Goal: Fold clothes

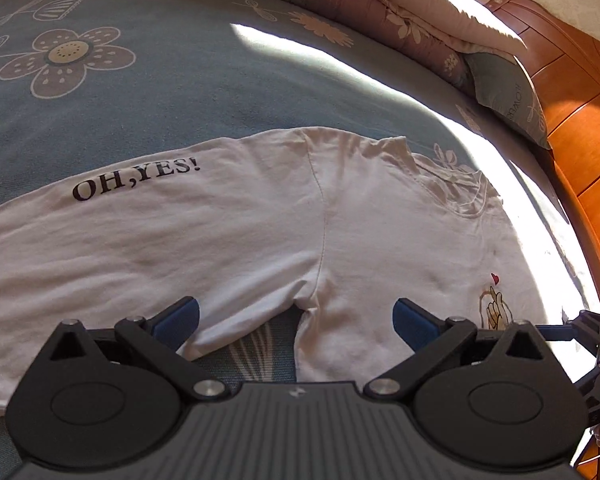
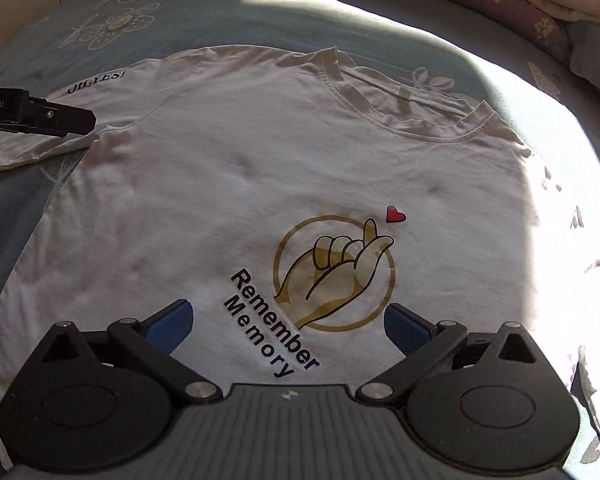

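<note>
The white T-shirt (image 2: 236,184) is lying face up and spread flat on the blue flowered bedsheet (image 1: 140,92), collar pointing to about one o'clock in the right wrist view. The left gripper (image 1: 296,314) is hovering with its blue pads wide apart, straddling the armpit seam where the sleeve (image 1: 120,240) is branching off toward nine o'clock. The right gripper (image 2: 288,320) is also gaping, holding nothing, sitting over the printed hand emblem (image 2: 334,272) at the chest.

Now the risks, as I judge them. If the left pads are closing right at that seam, they could be pinching a bunched wad of cloth, or the sheet with it, and dragging the whole shirt crooked. The right one is poised mid-chest, so a grab there could be puckering the front instead of lifting an edge.

Hard sunlight is washing out everything from two to four o'clock: the far sleeve and the shirt's edge are vanishing in the glare. The hem is hiding below both gripper bodies, and the near sleeve's cuff is running off frame.
</note>
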A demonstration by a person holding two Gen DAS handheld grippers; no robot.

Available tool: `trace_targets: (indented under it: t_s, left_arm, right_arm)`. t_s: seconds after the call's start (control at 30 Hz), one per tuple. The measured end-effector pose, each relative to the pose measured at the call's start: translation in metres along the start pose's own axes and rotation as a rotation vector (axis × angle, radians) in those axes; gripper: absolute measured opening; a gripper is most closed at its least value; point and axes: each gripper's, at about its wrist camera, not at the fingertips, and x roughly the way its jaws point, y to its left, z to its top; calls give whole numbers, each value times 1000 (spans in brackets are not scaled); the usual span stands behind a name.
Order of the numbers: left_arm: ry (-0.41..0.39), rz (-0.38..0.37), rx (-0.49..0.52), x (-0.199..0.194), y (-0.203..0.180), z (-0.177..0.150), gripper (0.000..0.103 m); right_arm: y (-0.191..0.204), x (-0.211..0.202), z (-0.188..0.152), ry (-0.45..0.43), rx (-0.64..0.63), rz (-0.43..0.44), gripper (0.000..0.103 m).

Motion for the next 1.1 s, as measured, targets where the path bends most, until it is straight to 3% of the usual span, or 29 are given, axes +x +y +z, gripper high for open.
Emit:
trace_targets:
  t_s: [0.2,0.3,0.4,0.57,0.67,0.73,0.87,1.03,1.1]
  left_arm:
    - [-14,25,21,-30,6,-2,102]
    - [-44,80,7,-31,21,5,102]
    - [-12,118,-93,-27,44,-6,102]
    - [-25,98,-138,-56,52,-19,102]
    - [-79,156,-161,-69,72,-10,102]
    - [-102,190,-239,-72,93,-8,102]
    - [-109,205,-366,-76,120,-24,102]
    - [-126,180,-470,-98,133,-41,102]
    - [-182,201,-493,-111,142,-40,102]
  right_arm:
    - [8,7,1,21,-12,1,103]
    - [14,9,5,10,-17,3,103]
    - [22,11,9,9,-21,17,103]
    - [36,9,15,6,-53,54,103]
    - [46,8,22,-36,-67,96,103]
    - [55,13,30,-40,-65,130,103]
    - [75,37,38,55,-57,164,103]
    - [97,47,35,100,-157,86,103]
    - [96,47,34,94,-157,91,103]
